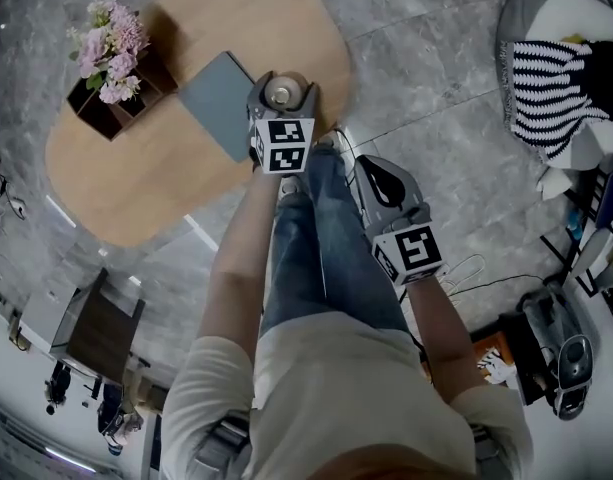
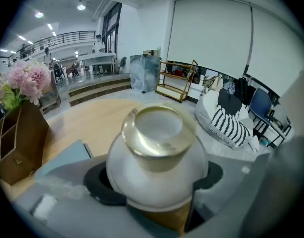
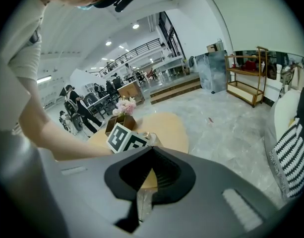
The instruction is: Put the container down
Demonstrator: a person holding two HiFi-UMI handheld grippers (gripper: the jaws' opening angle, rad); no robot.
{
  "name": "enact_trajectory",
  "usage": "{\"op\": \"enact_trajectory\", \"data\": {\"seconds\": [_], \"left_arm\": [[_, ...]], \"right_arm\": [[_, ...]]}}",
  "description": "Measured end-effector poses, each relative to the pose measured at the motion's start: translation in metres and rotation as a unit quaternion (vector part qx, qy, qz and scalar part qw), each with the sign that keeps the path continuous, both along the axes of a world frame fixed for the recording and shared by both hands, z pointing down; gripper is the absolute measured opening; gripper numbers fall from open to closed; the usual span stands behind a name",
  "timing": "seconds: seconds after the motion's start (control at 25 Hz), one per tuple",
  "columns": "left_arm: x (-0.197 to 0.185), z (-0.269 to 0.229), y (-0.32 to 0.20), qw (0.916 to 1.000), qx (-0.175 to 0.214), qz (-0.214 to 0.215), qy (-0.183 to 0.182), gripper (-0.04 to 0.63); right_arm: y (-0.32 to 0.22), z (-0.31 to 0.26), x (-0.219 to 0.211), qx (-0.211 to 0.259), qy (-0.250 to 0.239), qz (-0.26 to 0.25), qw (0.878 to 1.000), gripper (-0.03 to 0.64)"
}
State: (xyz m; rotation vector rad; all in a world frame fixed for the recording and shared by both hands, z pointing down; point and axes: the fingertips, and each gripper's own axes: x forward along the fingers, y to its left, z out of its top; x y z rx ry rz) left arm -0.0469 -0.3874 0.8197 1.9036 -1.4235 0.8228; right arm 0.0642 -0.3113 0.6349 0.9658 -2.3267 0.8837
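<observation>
Risk of container point(image 2: 156, 170) toppling off bench point(image 1: 116, 188) edge at 3 o'clock upon early release from left gripper point(image 1: 282, 103) fingers clamped around it; right gripper point(image 3: 142, 182) fingers together, empty.

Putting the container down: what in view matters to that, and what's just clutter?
Job:
- container, gripped in the left tongs
- wooden table, likely where it lands

Just lying about:
- right tongs, shut and empty
- flower box
- grey mat on the table
- striped cushion
</observation>
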Motion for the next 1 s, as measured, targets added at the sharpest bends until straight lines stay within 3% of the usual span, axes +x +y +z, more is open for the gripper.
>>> {"op": "enact_trajectory", "data": {"seconds": [0.16,0.44,0.8,1.0], "left_arm": [[-0.001,0.012,0.002,0.9998,-0.013,0.001,-0.013,0.347],[0.0,0.015,0.003,0.998,0.013,0.026,-0.055,0.347],[0.004,0.019,0.006,0.9987,0.0,0.035,-0.036,0.351],[0.006,0.015,0.009,0.9996,-0.008,0.028,-0.004,0.42]], "right_arm": [[-0.006,0.001,0.001,-0.001,-0.002,-0.001,1.0,-0.002],[-0.018,0.002,0.003,0.0,-0.003,0.009,1.0,-0.002],[-0.018,-0.004,-0.004,-0.001,-0.012,0.001,1.0,-0.002],[-0.018,-0.008,-0.001,0.002,-0.011,-0.003,1.0,-0.002]]}}
